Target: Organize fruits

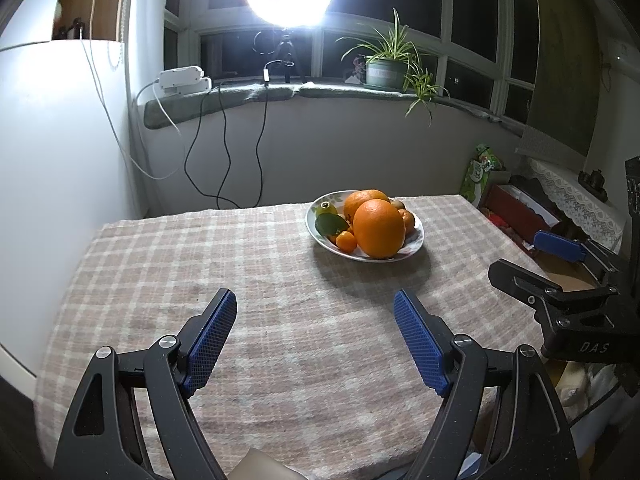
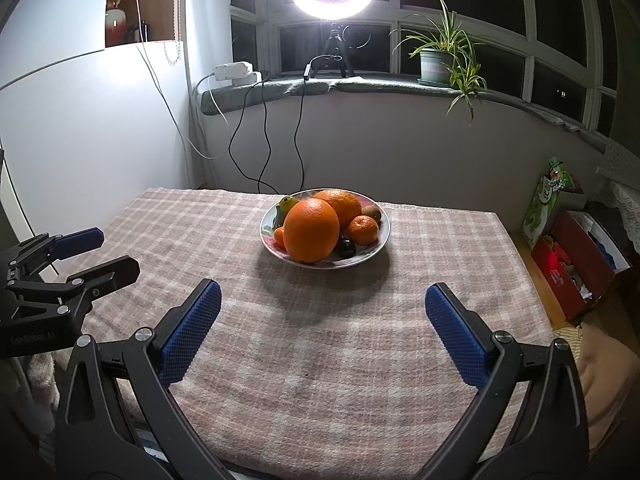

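Both sets of fingers, left gripper (image 1: 315,312) and right gripper (image 2: 323,306), gape wide and hold nothing above the bench's (image 2: 248,352) near edge. The fruits (image 2: 313,229) sit piled on a plate (image 2: 382,236) near the bench's far edge.

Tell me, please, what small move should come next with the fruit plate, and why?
Probably ease the right gripper forward toward the big orange at the plate's near side. Both grippers hang open and empty over the cloth, short of the plate, and that orange is nearest.
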Available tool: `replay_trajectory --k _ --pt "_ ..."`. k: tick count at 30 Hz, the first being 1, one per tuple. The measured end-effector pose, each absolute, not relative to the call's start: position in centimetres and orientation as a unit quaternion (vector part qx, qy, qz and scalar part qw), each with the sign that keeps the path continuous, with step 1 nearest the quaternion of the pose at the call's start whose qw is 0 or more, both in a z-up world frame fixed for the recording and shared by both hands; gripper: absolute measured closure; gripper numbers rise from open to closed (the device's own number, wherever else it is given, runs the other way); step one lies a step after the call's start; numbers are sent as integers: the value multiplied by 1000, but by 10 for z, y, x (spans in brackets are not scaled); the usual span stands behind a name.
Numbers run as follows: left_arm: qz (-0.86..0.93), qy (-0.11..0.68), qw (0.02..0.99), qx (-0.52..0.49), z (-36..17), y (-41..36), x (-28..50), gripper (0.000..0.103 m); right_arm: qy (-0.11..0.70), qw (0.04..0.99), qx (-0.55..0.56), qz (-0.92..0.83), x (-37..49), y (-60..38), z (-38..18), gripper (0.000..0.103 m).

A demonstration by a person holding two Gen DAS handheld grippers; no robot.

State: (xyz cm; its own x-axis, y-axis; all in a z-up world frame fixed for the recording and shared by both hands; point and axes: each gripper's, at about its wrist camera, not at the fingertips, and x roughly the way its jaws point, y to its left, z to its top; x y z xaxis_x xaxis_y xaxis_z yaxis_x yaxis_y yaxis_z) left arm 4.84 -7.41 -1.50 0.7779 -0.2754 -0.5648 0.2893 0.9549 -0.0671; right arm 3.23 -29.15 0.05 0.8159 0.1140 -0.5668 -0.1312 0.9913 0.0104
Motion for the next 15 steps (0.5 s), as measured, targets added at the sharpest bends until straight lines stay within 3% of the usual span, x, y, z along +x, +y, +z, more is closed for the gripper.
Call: replay_trajectory --k 15 --pt "-149 300 942 12 -19 -75 53 22 309 949 -7 64 38 -298 -12 0"
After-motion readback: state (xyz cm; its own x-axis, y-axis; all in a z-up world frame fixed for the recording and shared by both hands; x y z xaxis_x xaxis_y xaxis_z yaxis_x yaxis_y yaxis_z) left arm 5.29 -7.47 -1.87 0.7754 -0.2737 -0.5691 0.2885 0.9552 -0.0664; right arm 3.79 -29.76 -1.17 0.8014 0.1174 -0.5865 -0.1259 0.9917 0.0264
